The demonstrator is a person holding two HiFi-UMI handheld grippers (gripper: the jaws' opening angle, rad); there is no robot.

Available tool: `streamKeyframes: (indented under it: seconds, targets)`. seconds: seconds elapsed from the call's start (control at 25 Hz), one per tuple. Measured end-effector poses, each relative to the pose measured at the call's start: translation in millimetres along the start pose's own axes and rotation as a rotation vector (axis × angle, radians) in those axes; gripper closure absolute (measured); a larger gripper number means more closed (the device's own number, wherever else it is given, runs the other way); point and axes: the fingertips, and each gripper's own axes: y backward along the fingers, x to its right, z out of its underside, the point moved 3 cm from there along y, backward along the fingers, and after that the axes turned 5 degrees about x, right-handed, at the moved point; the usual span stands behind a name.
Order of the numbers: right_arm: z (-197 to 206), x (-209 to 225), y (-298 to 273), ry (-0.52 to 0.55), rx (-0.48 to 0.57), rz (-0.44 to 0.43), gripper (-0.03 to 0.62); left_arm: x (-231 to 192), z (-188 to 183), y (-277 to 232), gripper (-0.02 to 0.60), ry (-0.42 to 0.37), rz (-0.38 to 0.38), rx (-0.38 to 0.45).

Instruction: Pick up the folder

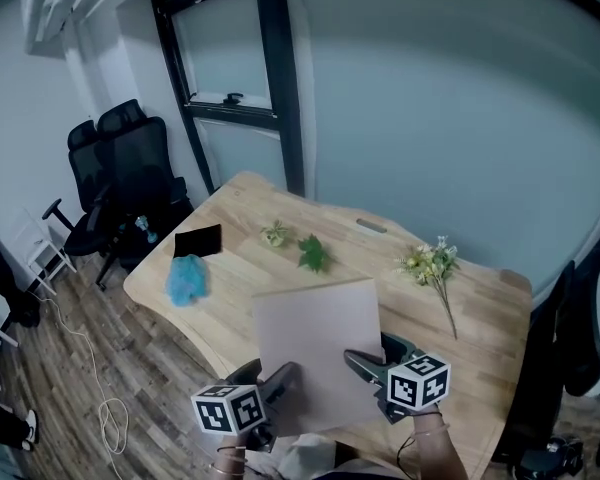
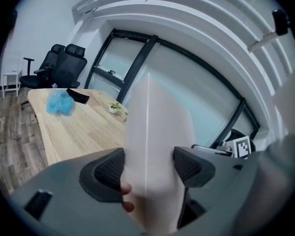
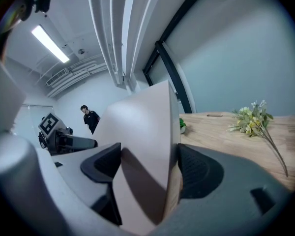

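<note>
Our left gripper (image 1: 280, 380) is clamped on the folder (image 1: 318, 338) at its 7 o'clock corner, our right gripper (image 1: 366, 364) at 4 o'clock, above the worktop (image 1: 470, 313)

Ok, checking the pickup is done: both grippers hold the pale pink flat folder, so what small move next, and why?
Probably a short, level raise with both grippers together. The pale pink flat folder is clamped at its near edge by the left gripper and the right gripper, and its far edge reaches out over the light wooden table.
</note>
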Motion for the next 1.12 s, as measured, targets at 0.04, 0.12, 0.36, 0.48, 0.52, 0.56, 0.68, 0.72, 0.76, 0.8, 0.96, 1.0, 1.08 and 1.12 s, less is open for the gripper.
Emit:
streamKeyframes:
  seconds: [0.04,0.12,0.36,0.48,0.52,0.56,0.68,0.72,0.76,0.8,0.96,1.0,1.08,1.12]
  targets:
    - [-1,-2,3,0.005,0.004,-0.002,0.230,2,0,3,0.264,-0.002,0.000,0.005]
    - [-3,-5,9,0.014,0.011,-0.007,0.231,7,1,8,0.264,-0.004,-0.002,0.014]
    - [-8,-15,28,0.041,0.037,-0.014,0.232,23,3,24,0.265,-0.011,0.001,0.043]
    - [-10,-22,37,0.051,0.056,-0.016,0.232,29,4,34,0.265,-0.012,0.002,0.060]
    - [-10,-25,40,0.055,0.061,-0.017,0.232,31,5,37,0.265,-0.013,0.001,0.064]
    - [-10,-26,44,0.059,0.066,-0.018,0.232,34,6,40,0.265,-0.014,0.001,0.067]
    - [-7,-33,55,0.064,0.075,-0.023,0.232,41,12,51,0.267,-0.017,-0.003,0.074]
    - [-6,-35,58,0.066,0.077,-0.026,0.232,42,13,55,0.267,-0.020,-0.005,0.076]
    - [-5,-37,61,0.067,0.078,-0.029,0.232,44,15,58,0.267,-0.022,-0.008,0.077]
    - [-4,-39,63,0.069,0.079,-0.030,0.232,45,17,60,0.267,-0.025,-0.010,0.077]
    - [-1,-44,73,0.074,0.091,-0.033,0.233,51,21,69,0.268,-0.037,-0.012,0.082]
    - [-1,-45,75,0.077,0.096,-0.034,0.233,53,22,71,0.268,-0.039,-0.011,0.086]
    - [-2,-49,80,0.085,0.108,-0.036,0.233,56,22,76,0.268,-0.043,-0.010,0.095]
    - [-4,-51,81,0.090,0.114,-0.037,0.234,57,21,78,0.268,-0.044,-0.010,0.098]
